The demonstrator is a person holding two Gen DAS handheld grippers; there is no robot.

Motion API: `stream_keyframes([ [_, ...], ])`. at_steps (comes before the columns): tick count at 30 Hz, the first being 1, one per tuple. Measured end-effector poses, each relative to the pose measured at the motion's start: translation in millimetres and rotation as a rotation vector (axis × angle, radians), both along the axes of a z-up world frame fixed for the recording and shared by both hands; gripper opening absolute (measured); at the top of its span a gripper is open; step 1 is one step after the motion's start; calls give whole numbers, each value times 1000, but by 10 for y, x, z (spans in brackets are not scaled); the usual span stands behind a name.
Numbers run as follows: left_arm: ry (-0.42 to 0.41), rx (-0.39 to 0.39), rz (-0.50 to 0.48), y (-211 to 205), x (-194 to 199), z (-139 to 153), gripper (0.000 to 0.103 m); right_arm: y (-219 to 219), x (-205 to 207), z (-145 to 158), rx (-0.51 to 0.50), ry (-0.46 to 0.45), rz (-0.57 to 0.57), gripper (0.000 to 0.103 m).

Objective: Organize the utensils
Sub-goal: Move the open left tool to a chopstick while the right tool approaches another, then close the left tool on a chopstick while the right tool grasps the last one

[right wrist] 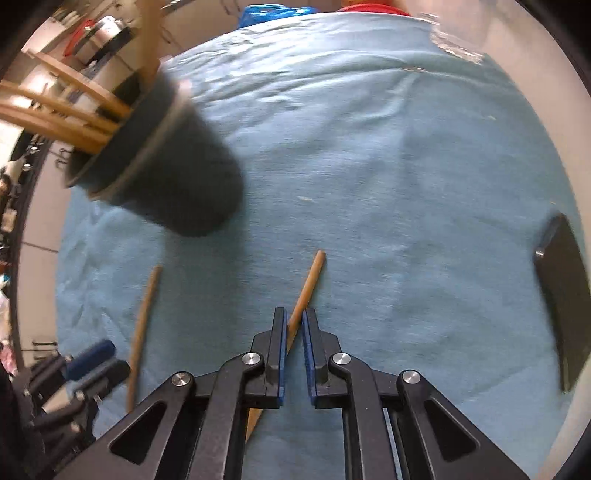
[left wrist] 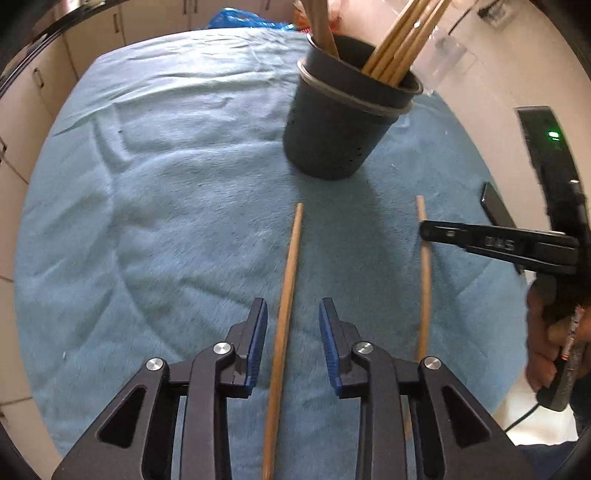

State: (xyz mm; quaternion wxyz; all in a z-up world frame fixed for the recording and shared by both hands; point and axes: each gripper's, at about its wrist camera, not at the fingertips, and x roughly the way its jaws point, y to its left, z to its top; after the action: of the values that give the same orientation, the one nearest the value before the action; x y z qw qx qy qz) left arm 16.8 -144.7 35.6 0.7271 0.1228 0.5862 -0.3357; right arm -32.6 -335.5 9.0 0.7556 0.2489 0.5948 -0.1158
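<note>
Two wooden chopsticks lie side by side on a blue cloth (left wrist: 166, 221). My left gripper (left wrist: 293, 314) stands open astride the left chopstick (left wrist: 290, 280), and its blue pads do not touch it. My right gripper (right wrist: 294, 325) is shut on the right chopstick (right wrist: 312, 277) near its far end; in the left wrist view the right gripper (left wrist: 424, 232) reaches in from the right across that chopstick (left wrist: 426, 288). A dark round holder (left wrist: 332, 125) with several chopsticks in it stands upright beyond both. In the right wrist view the holder (right wrist: 177, 170), the left chopstick (right wrist: 142, 325) and the left gripper (right wrist: 92, 360) appear on the left.
A flat black device (right wrist: 561, 306) lies at the cloth's right edge. A blue plastic bag (left wrist: 240, 18) and a clear plastic container (left wrist: 447, 51) sit at the far side. Cabinets (left wrist: 44, 81) stand beyond the left edge. A hand (left wrist: 546, 343) holds the right gripper's handle.
</note>
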Motion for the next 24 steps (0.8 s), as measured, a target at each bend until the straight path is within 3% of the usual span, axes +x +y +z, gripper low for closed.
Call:
stream_keyframes([
  [5, -11, 61, -21, -196, 79, -85, 24, -173, -51, -19, 26, 15, -42, 10],
  [6, -20, 75, -33, -236, 72, -90, 24, -202, -49, -32, 34, 22, -52, 14],
  [10, -81, 122, -51, -356, 51, -98, 6, -276, 3, -39, 69, 27, -77, 15],
  [15, -70, 87, 1, -329, 61, -74, 6, -344, 2, -24, 71, 5, -72, 6],
  [17, -55, 37, 31, -249, 35, -6, 6, -430, -90, 18, 125, -42, -75, 5],
  [24, -142, -112, 92, 21, -140, 592, 6, -317, -386, 581, 98, -254, -28, 4],
])
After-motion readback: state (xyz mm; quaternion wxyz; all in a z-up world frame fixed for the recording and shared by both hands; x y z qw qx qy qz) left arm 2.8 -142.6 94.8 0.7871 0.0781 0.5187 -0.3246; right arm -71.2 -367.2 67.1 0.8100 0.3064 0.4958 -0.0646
